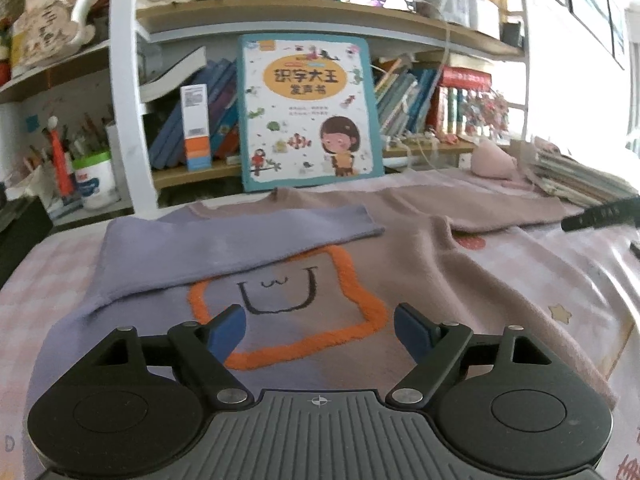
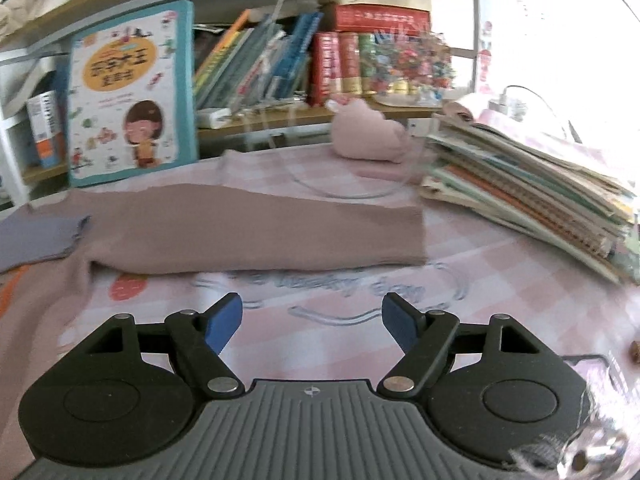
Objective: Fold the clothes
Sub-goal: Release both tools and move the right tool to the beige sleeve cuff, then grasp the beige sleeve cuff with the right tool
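While the sweater (image 1: 360,264) lies face-up on the pink checked tablecloth (image 2: 460,280), its 2 halves differ: the lilac sleeve (image 1: 240,232) is laid across the chest above the orange-outlined smiling patch (image 1: 288,304), and the dusty-pink sleeve (image 2: 256,232) stretches straight out sideways. That pink sleeve's long axis runs left to right across the right wrist view, its cuff end pointing toward the stack of notebooks (image 2: 532,184).

From the left gripper (image 1: 319,326) the sweater's body sits directly below and ahead. From the right gripper (image 2: 312,322) the outstretched sleeve lies just ahead, with only bare cloth under the blue pads. So the right hand is the nearer 1 to that sleeve, and I would judge any fold of it turns on reaching forward toward the cuff. Both grippers stand spread wide, holding nothing.

Further back, a picture book (image 1: 308,112) leans against the bookshelf (image 1: 280,28), a small pink bundle (image 2: 368,136) rests near the table's far edge, and a white tub (image 1: 96,180) stands off to the left.
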`<action>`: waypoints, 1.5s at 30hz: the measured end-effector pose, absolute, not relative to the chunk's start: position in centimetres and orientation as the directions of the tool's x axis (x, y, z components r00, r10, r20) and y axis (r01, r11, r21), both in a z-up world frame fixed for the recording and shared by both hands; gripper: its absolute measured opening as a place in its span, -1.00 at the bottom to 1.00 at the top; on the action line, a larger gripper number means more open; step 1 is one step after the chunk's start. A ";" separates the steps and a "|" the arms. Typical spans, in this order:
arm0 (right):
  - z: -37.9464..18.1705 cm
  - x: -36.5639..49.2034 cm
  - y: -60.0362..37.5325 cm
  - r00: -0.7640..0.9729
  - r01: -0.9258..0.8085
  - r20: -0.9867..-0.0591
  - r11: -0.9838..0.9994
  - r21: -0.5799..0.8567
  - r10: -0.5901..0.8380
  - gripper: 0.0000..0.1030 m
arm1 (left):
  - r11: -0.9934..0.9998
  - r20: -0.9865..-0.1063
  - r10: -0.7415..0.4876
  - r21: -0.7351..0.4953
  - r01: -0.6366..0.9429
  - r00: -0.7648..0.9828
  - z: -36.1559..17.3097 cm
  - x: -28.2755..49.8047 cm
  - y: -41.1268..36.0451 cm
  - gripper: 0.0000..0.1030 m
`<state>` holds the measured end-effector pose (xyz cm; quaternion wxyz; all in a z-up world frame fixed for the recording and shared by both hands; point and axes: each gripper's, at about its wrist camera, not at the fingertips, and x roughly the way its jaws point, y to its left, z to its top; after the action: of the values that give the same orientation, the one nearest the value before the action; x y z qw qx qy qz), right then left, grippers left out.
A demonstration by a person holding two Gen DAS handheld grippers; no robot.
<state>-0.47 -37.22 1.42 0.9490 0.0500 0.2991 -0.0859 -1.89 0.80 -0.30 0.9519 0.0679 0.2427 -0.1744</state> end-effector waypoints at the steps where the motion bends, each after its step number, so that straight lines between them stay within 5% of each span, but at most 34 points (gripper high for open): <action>1: 1.4 -0.3 -37.6 0.803 0.202 -0.579 0.978 0.044 -0.140 0.47 | 0.928 -0.488 -0.299 0.050 0.368 0.820 -0.4 -1.9 0.7 0.65; 18: 0.6 2.9 -43.6 0.754 0.321 -0.640 0.933 0.163 -0.148 0.38 | 0.916 -0.546 -0.274 0.104 0.388 0.792 -1.1 -2.1 0.0 0.76; 23: 0.6 4.2 -44.1 0.766 0.321 -0.629 0.927 0.193 -0.134 0.22 | 0.922 -0.575 -0.220 0.141 0.360 0.788 -1.4 -1.7 -0.4 0.79; 33: 0.5 5.3 -44.8 0.762 0.374 -0.614 0.914 0.155 -0.208 -0.85 | 0.931 -0.579 -0.202 0.138 0.339 0.790 -1.4 -1.6 -0.1 0.86; 45: 2.2 4.2 -46.1 0.848 0.297 -0.530 0.839 0.457 -0.011 -0.87 | 0.931 -0.586 -0.206 0.131 0.342 0.784 -1.5 -1.5 -0.2 0.87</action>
<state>4.17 -46.14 2.24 0.9221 0.2714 0.2631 -0.0834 -1.47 -0.16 -1.50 0.9373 0.1155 0.2945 -0.1461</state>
